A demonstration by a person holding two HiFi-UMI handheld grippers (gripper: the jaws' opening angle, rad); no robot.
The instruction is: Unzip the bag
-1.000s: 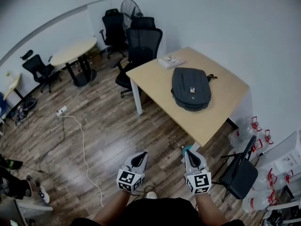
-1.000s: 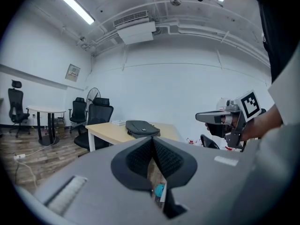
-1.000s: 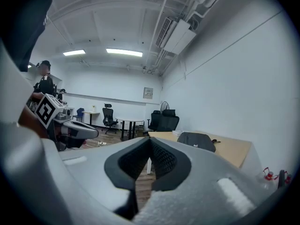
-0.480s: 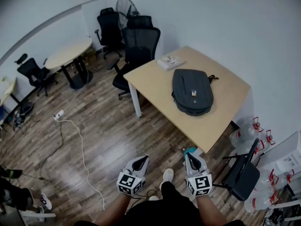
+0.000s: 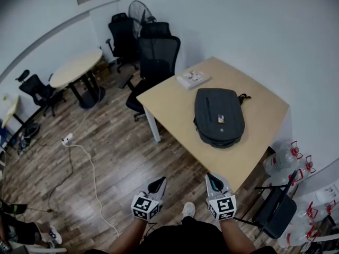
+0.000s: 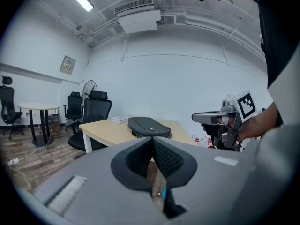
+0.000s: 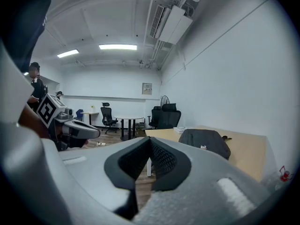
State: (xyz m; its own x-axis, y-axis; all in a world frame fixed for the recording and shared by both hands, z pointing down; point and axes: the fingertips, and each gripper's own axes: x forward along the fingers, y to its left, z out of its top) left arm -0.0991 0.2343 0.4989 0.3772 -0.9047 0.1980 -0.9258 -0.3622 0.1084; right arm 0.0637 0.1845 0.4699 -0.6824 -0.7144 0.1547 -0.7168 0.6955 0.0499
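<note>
Lying well beyond both jaws: bag (image 5: 219, 117)

One dark grey fabric backpack (image 5: 219, 117), one white box (image 5: 192, 79), one pale rectangular wooden desk (image 5: 169, 102). Four black swivel office chairs (image 5: 159, 54), upper left. One round table (image 5: 74, 67). Two tools: left tool (image 5: 158, 183), right tool (image 5: 213, 179).
</note>
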